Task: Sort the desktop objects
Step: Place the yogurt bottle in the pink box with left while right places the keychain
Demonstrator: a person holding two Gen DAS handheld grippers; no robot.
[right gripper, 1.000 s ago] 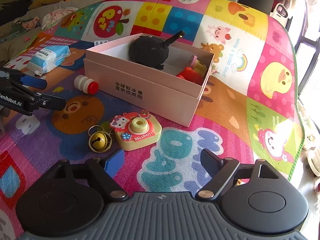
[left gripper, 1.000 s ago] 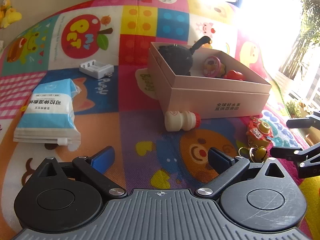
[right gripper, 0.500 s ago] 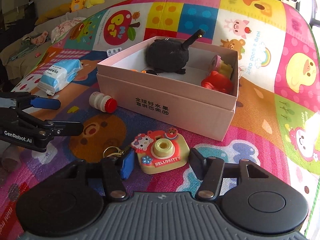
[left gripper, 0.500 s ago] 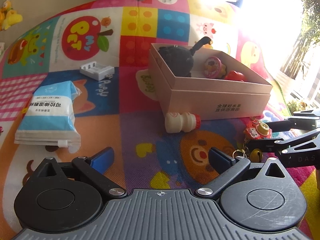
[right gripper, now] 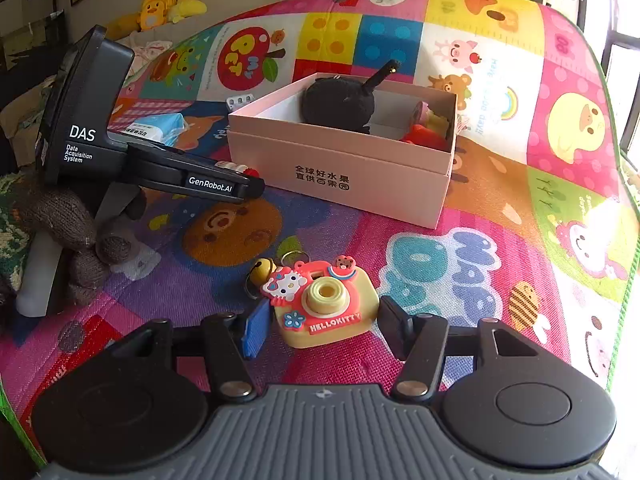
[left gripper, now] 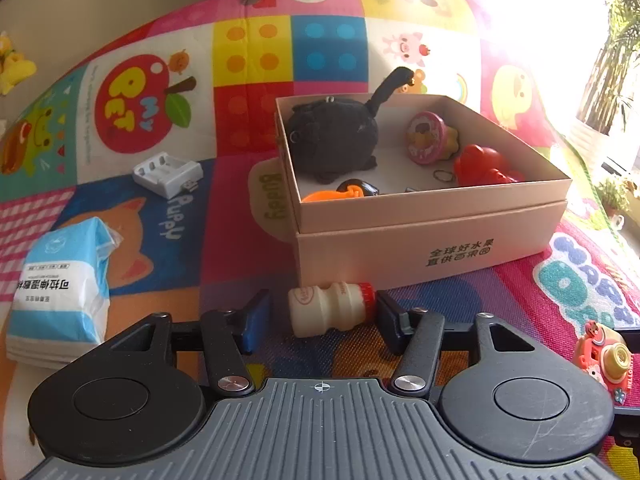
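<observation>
A pink cardboard box point(left gripper: 440, 248) stands on the colourful play mat and holds a black plush point(left gripper: 334, 142), a round pink toy and a red toy. A small white bottle with a red cap point(left gripper: 330, 312) lies on its side in front of the box. My left gripper point(left gripper: 320, 320) is open with its fingers on either side of the bottle, the right finger close to the cap. A Hello Kitty toy camera point(right gripper: 324, 304) with a gold bell point(right gripper: 262, 270) lies on the mat. My right gripper point(right gripper: 320, 326) is open around the camera. The box also shows in the right wrist view point(right gripper: 340, 168).
A blue and white tissue pack point(left gripper: 60, 292) lies at the left. A white battery charger point(left gripper: 168, 172) lies behind it. The left gripper body point(right gripper: 120, 148) fills the left of the right wrist view. The mat's green edge point(right gripper: 616, 208) runs down the right.
Both grippers have moved forward and down. The left now straddles the bottle and the right now straddles the toy camera. Both stay open.
</observation>
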